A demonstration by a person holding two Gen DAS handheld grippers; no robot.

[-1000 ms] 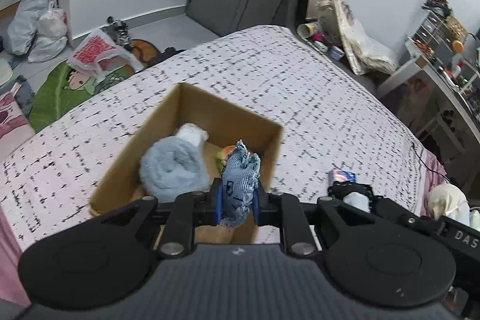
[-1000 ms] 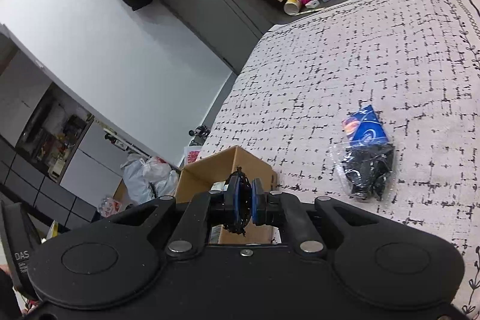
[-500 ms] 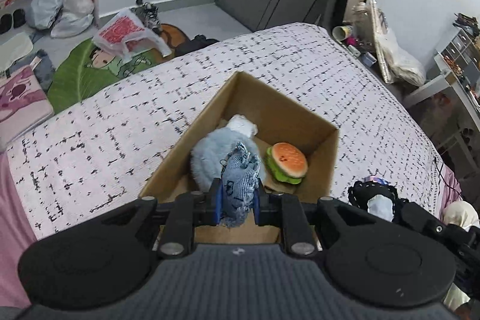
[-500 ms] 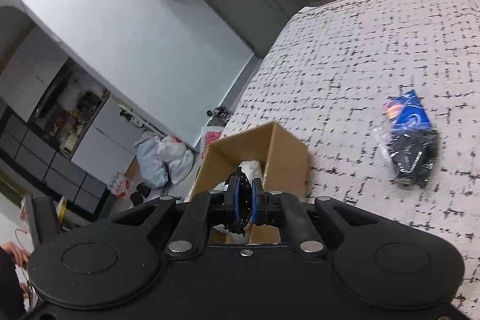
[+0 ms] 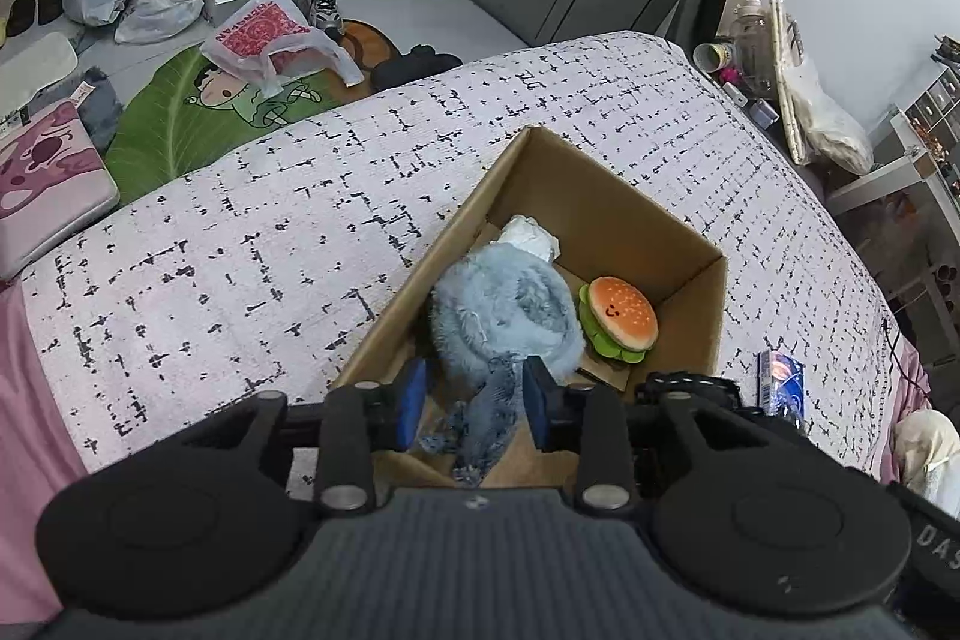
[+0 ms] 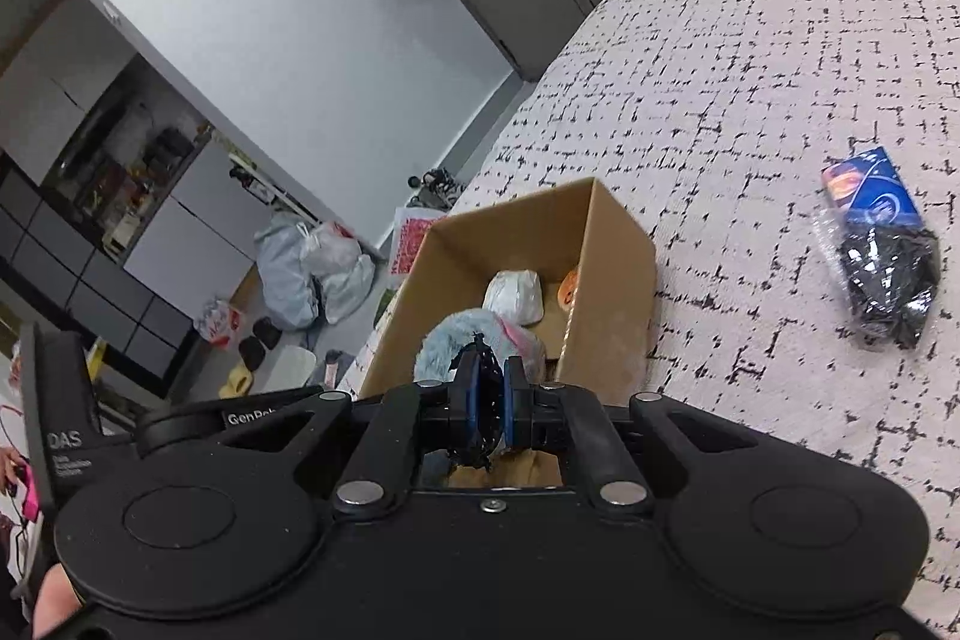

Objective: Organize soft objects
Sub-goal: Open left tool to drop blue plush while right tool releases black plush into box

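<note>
You are at the drop: your left tongs (image 5: 474, 403) hang over the near end of the open brown cardboard box (image 5: 606, 208) on the bed (image 5: 240, 244), and their jaws are opening with the limp scrap of faded blue denim cloth (image 5: 483, 415) loose between them, no pad pressing it. It looks crumpled and frayed, sagging toward the box floor beside the fluffy pale-blue plush (image 5: 510, 316) and the small hamburger plush (image 5: 621, 316). Next, I judge, you should spread the jaws fully and lift clear so the cloth falls inside. Your right tongs (image 6: 489, 412) are pinched shut on a thin dark frayed piece (image 6: 480, 421), poised beside the same box (image 6: 606, 244). The bagged black item with a blue card (image 6: 882, 244) lies well apart on the bed.
</note>
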